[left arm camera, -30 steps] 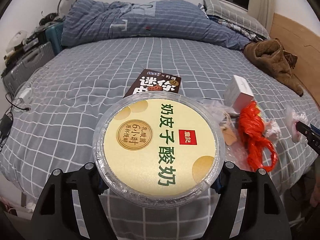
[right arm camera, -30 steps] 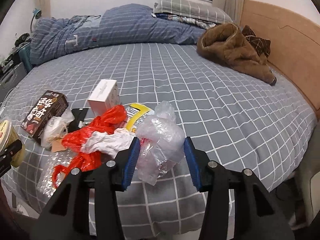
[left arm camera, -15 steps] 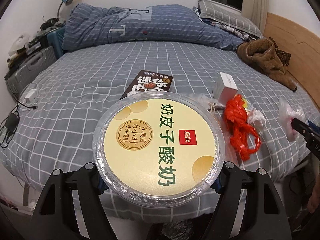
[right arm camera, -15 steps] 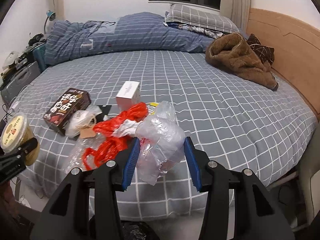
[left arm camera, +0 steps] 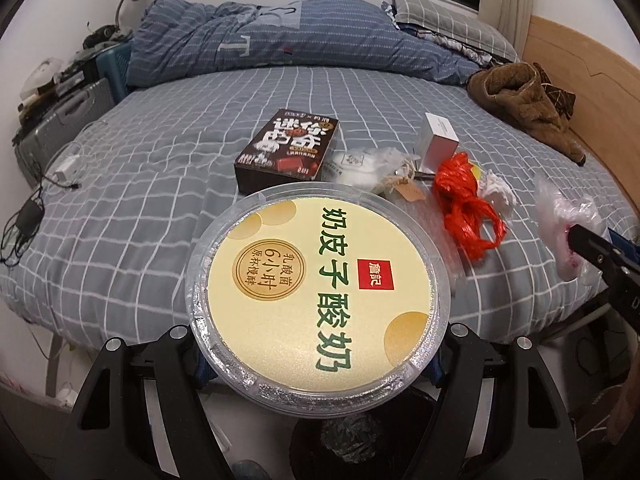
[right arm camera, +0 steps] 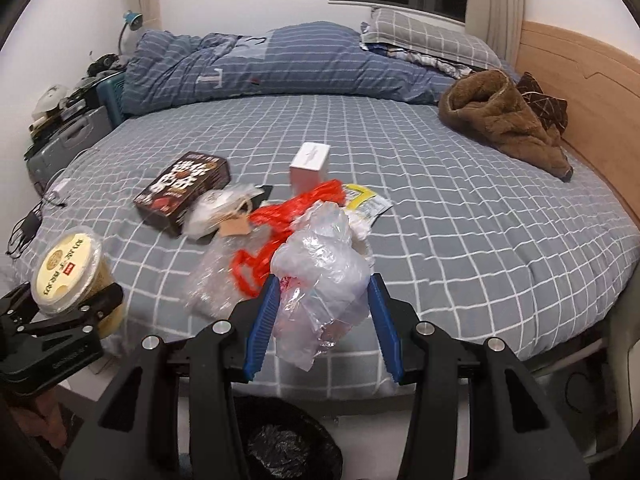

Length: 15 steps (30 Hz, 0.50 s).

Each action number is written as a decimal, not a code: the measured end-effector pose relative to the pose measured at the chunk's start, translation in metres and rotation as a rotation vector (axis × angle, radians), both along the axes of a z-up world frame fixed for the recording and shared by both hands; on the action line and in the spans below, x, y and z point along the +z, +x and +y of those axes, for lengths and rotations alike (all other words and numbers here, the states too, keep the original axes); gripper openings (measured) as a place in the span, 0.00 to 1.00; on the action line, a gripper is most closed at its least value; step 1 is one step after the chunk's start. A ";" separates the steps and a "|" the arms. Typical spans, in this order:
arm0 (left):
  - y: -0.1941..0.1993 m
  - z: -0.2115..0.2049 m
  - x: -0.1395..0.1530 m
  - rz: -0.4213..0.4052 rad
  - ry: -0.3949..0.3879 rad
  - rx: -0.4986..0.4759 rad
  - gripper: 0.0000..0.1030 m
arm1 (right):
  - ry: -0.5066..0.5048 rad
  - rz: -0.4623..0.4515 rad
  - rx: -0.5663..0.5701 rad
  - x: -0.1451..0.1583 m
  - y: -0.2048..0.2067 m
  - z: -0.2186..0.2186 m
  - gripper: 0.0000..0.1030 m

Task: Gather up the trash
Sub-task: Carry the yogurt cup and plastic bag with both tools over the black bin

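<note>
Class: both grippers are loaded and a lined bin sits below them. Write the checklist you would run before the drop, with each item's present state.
1. Left gripper shut on the yogurt tub: ok.
2. Right gripper shut on the clear plastic bag: ok.
3. Bin under the right gripper: ok.
4. Tub over the bin's opening: cannot tell.
5. Bag free of the red plastic bag: cannot tell.

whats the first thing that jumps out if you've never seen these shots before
The big round yogurt cup fills the left wrist view, clamped in the left gripper. In the right wrist view, the right gripper pinches a crumpled clear plastic bag, with a bright red plastic bag lying among litter on the checked bed behind.
</note>
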<state>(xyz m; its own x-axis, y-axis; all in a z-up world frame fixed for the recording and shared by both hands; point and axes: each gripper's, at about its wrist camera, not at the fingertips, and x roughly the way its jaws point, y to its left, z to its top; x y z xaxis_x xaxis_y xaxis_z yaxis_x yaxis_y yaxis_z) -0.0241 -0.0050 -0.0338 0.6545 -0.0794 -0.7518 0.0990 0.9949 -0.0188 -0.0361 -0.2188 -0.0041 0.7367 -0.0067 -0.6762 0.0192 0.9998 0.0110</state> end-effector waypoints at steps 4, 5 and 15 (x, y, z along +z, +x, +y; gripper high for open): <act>-0.015 -0.002 -0.005 0.019 0.003 -0.008 0.70 | -0.009 0.017 0.032 -0.004 -0.016 0.013 0.43; -0.020 -0.003 -0.006 0.024 0.006 -0.010 0.70 | -0.008 0.023 0.039 -0.006 -0.020 0.016 0.43; -0.060 -0.001 -0.006 0.072 0.021 -0.010 0.70 | -0.022 0.070 0.073 -0.008 -0.064 0.041 0.43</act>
